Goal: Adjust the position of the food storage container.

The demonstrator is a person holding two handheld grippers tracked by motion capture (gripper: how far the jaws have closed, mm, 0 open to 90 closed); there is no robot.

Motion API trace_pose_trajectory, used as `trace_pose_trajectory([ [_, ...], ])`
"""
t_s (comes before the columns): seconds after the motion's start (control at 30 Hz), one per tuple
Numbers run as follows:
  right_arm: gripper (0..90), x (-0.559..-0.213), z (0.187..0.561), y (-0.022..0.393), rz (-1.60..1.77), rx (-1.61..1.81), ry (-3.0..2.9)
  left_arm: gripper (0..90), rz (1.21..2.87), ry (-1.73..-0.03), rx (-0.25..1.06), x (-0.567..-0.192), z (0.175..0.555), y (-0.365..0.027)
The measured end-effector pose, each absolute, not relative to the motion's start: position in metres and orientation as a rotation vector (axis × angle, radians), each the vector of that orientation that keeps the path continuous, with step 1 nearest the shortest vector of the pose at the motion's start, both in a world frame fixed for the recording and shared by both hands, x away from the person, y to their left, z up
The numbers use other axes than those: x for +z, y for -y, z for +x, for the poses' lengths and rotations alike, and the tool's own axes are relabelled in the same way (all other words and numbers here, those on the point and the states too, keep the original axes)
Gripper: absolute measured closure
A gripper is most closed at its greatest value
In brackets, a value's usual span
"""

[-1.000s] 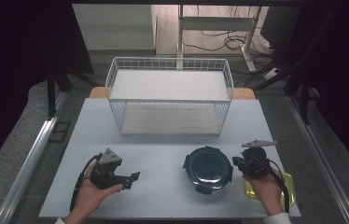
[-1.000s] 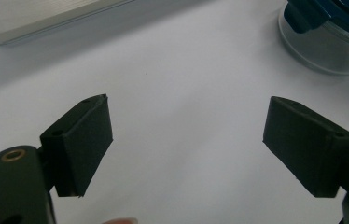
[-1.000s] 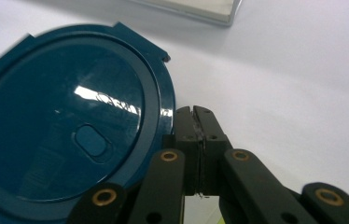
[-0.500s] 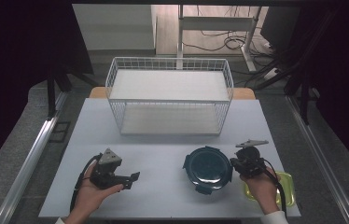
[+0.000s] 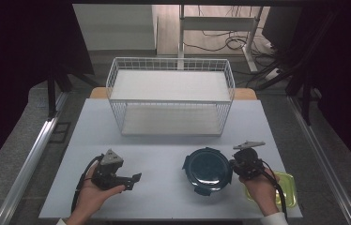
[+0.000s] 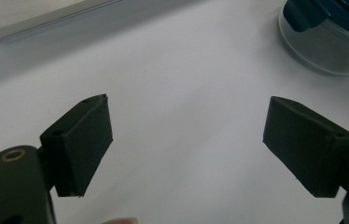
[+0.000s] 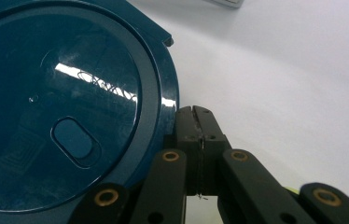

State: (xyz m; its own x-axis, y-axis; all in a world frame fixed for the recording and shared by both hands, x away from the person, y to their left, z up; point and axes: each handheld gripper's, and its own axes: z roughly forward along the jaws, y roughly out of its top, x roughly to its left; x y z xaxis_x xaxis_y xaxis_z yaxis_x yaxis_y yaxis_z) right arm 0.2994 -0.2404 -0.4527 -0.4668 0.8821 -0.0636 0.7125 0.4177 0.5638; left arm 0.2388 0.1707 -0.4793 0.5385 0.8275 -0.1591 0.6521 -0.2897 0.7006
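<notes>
Position of the round container (image 5: 208,170) is governing whatever comes next: it is sitting on the white table (image 5: 164,140) toward the person's right, directly beside the right tool (image 5: 237,164), which is lying just off its right rim. In the right gripper view the dark teal lid (image 7: 65,107) is lying to the left of the jaws, which are standing pressed together with nothing between them, their tips level with the lid's edge; whether they are touching that edge cannot be told. One of the lid's latch tabs (image 7: 161,35) is projecting from the rim beyond the jaws. Being round, the container is presenting no long axis.

The left tool (image 5: 133,179) is resting in the person's left hand (image 5: 91,199), well apart from the container, with its jaws standing wide apart over bare table. In the left gripper view the container's clear wall (image 6: 322,49) is showing at the upper right.

By judgement, the right hand is the nearer and better placed to act on the lid or its tabs.

A white wire basket (image 5: 171,101) is standing behind, and a yellow-green tray (image 5: 288,185) is lying under the right hand (image 5: 260,190).

Faint embossed marks are showing on the lid; no brand, label or writing is legible.
</notes>
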Motion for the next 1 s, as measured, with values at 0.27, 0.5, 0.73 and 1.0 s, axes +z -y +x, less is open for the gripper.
trace_pose_trajectory([
  [0.27, 88.7, -0.453, 0.296, 0.229, 1.352, 0.675, -2.347, 15.7, 2.027, -1.196, 0.303, -0.478, 0.239, -0.172],
  [0.5, 88.7, -0.454, 0.294, 0.218, 1.33, 0.682, -2.363, 15.6, 2.026, -1.193, 0.296, -0.478, 0.24, -0.172],
  [0.73, 88.7, -0.455, 0.293, 0.204, 1.309, 0.698, -2.387, 15.7, 2.019, -1.196, 0.288, -0.479, 0.24, -0.173],
  [1.0, 88.7, -0.457, 0.293, 0.184, 1.277, 0.713, -2.402, 15.7, 2.012, -1.204, 0.287, -0.479, 0.242, -0.177],
])
